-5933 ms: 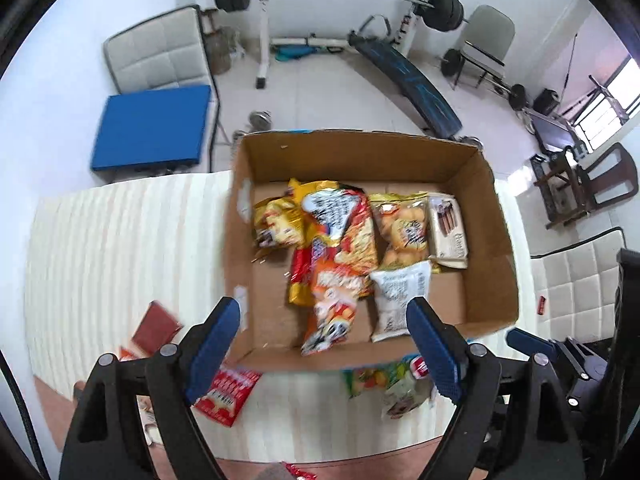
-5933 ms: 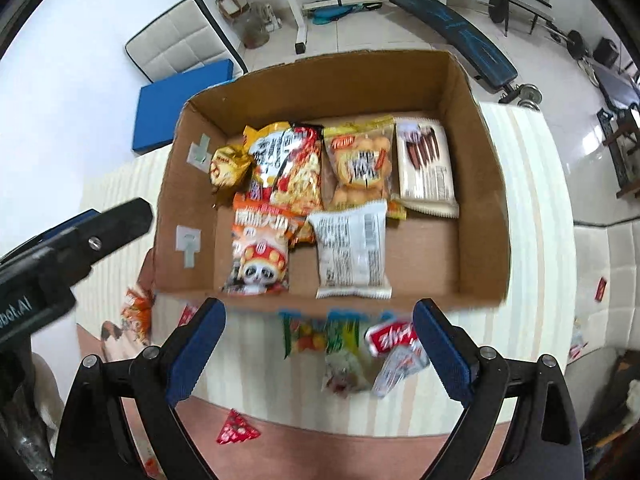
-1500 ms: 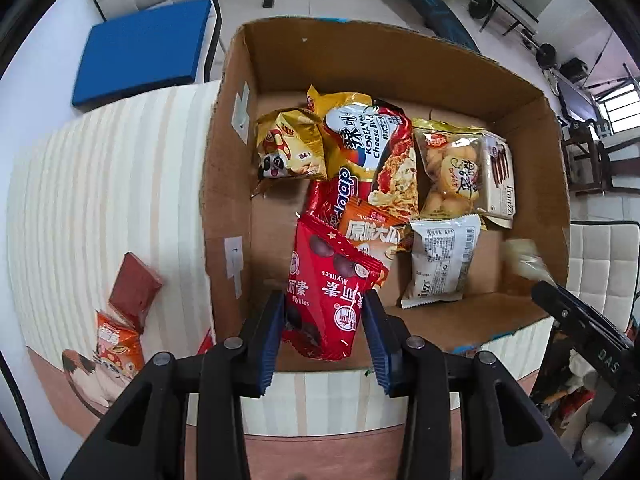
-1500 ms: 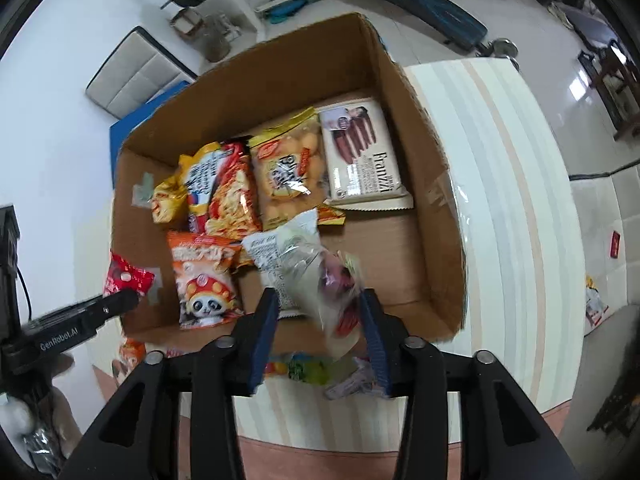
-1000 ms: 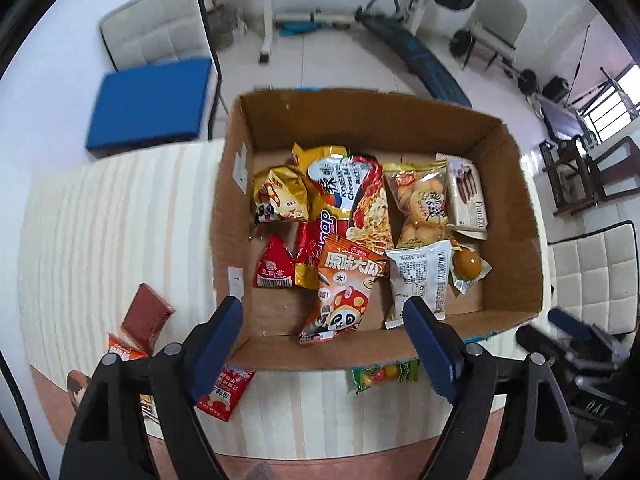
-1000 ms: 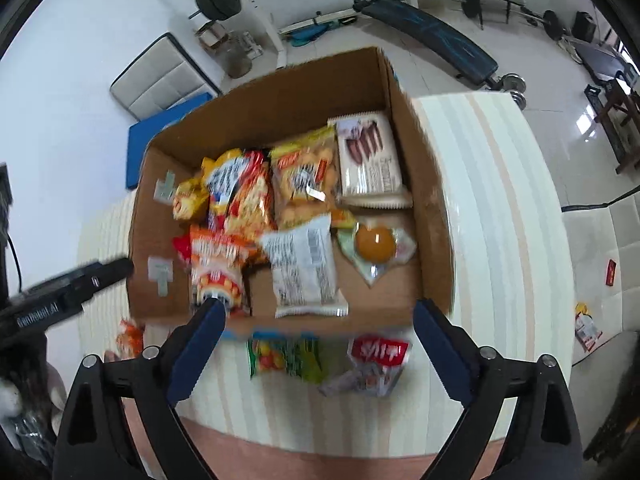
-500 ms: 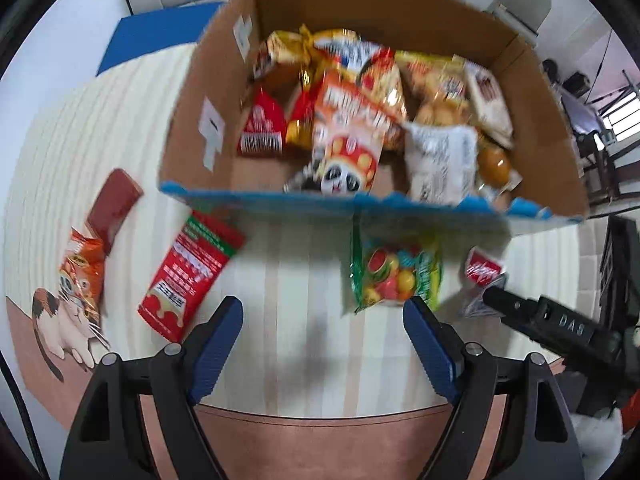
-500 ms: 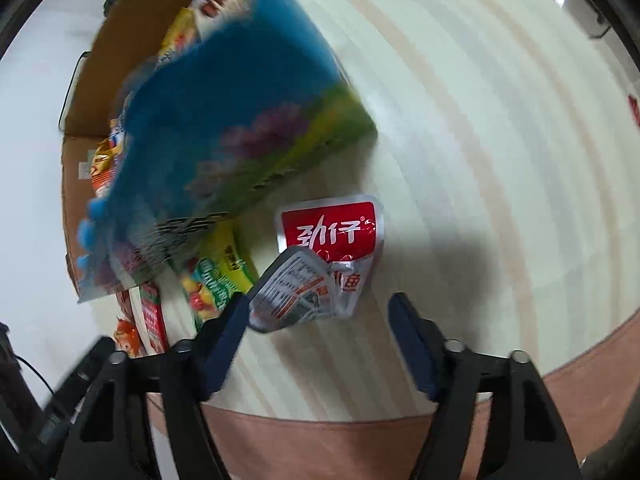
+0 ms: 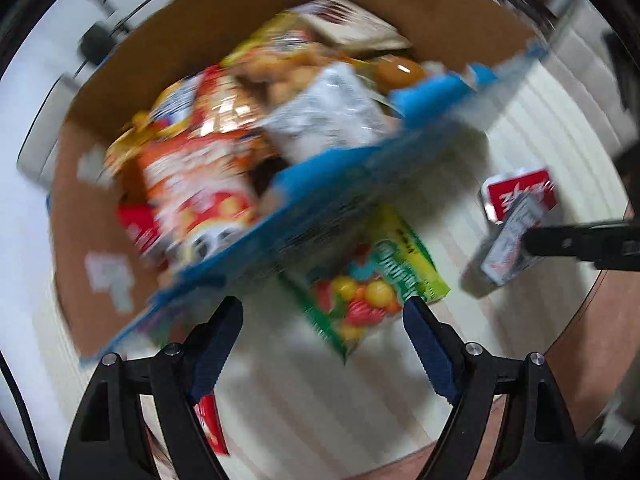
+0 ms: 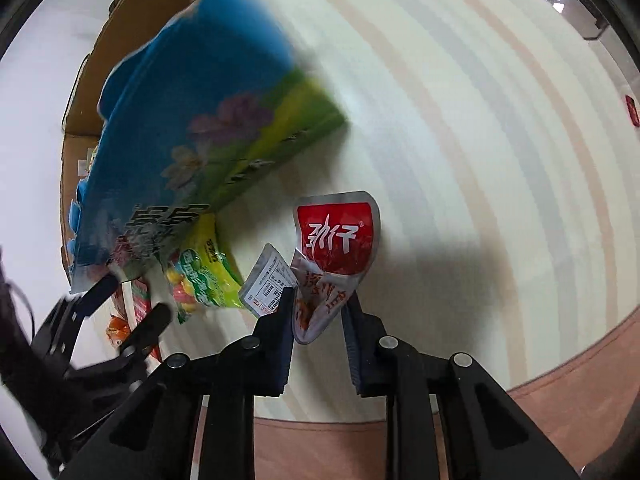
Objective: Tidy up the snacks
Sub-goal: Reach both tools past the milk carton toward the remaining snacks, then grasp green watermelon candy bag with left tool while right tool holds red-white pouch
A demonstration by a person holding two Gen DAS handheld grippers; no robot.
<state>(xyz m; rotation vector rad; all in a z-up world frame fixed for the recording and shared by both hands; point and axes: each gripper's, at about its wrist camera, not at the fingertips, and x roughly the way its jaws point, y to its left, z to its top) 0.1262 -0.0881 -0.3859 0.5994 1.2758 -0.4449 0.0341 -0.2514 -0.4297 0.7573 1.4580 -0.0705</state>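
Grippers over striped table (image 10: 460,128), beside snack box (image 9: 192,72)
Right gripper (image 10: 318,316): pinching red-and-silver packet (image 10: 336,248) (crumpled) on the table. Left gripper (image 9: 322,348): spread wide, empty, above green candy bag (image 9: 372,280).

Red-and-silver snack packet (image 10: 336,256) crumpled, upright on striped table; green candy bag (image 10: 204,272) flat beside box (image 9: 120,92).

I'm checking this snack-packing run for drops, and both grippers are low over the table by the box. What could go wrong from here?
The right gripper pinches only the crumpled lower edge of the red and silver foil snack packet; it could slip out on lifting. The open left gripper straddles the green candy bag, whose far end seems tucked under the cardboard box's blue printed wall, so pulling might snag it.
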